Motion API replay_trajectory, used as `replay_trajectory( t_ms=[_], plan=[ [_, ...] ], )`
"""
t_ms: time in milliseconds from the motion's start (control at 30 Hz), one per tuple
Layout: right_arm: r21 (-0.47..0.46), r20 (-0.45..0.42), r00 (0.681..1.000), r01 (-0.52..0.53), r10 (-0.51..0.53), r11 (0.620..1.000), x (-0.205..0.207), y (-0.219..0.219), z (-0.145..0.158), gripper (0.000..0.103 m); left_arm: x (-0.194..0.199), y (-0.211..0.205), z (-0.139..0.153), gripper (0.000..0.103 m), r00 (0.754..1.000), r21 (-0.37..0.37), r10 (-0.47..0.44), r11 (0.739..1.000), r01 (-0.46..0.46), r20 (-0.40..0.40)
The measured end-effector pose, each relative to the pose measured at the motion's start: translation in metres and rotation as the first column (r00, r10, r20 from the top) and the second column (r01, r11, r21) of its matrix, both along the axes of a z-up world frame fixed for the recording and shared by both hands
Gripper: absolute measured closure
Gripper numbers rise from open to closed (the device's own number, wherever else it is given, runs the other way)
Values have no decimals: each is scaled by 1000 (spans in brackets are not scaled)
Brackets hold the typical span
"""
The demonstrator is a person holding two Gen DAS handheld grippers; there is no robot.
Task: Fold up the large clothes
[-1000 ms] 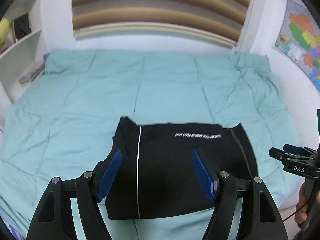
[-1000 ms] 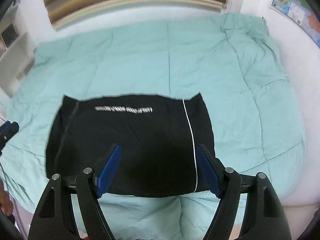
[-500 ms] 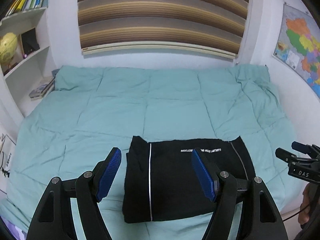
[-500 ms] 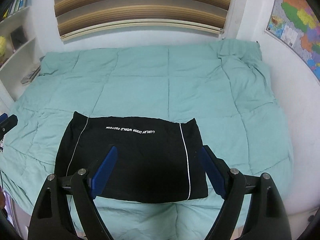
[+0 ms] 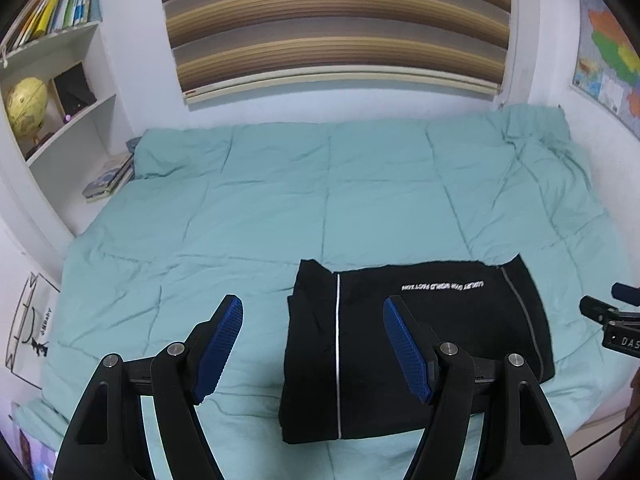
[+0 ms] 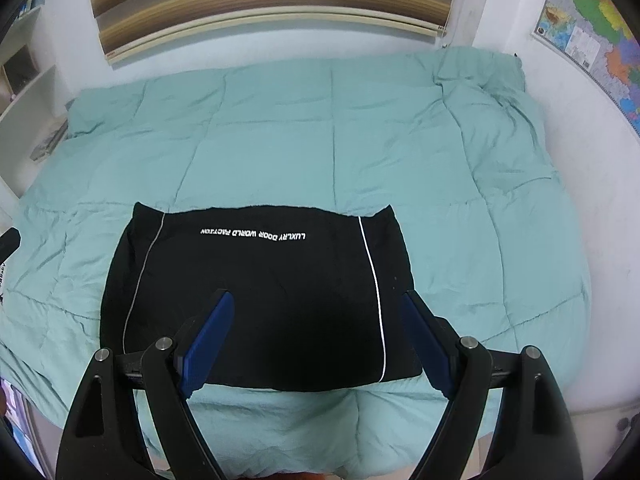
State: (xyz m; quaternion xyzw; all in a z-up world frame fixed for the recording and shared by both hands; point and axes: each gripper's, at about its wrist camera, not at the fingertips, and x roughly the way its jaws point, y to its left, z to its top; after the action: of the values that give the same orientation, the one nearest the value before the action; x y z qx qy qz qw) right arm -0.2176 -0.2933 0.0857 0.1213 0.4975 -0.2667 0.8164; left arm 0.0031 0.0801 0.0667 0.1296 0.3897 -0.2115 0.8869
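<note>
Both hand-held grippers empty: left hand-held gripper [image 5: 312, 346] spread wide, right hand-held gripper [image 6: 318, 338] just opened wider, nothing between blue pads. Below, bed under teal quilt [image 6: 332, 128], striped blind [image 5: 336, 20] behind, wall map [image 6: 592, 28] rightward, shelves with globe [image 5: 26, 106] leftward. Folded black garment [image 6: 260, 300] flat near bed's front edge, untouched beneath both. White lettering: "LUXLRY DOOR WORLD FACTION" [image 6: 253, 233].
</note>
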Motion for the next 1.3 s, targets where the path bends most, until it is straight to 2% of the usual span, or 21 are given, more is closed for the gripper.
replay_trajectory(
  t_ms=[300, 533, 1300],
  plan=[
    [47, -59, 998, 27, -24, 999, -6, 2, -26, 17, -2, -11, -20, 29, 1000, 57, -14, 998, 15, -19],
    [52, -104, 994, 38, -32, 998, -14, 2, -43, 17, -9, -11, -31, 29, 998, 74, -28, 997, 32, -53],
    [71, -137, 990, 41, -31, 997, -19, 32, -56, 17, -20, -6, -41, 29, 996, 99, -62, 993, 68, -57]
  ],
)
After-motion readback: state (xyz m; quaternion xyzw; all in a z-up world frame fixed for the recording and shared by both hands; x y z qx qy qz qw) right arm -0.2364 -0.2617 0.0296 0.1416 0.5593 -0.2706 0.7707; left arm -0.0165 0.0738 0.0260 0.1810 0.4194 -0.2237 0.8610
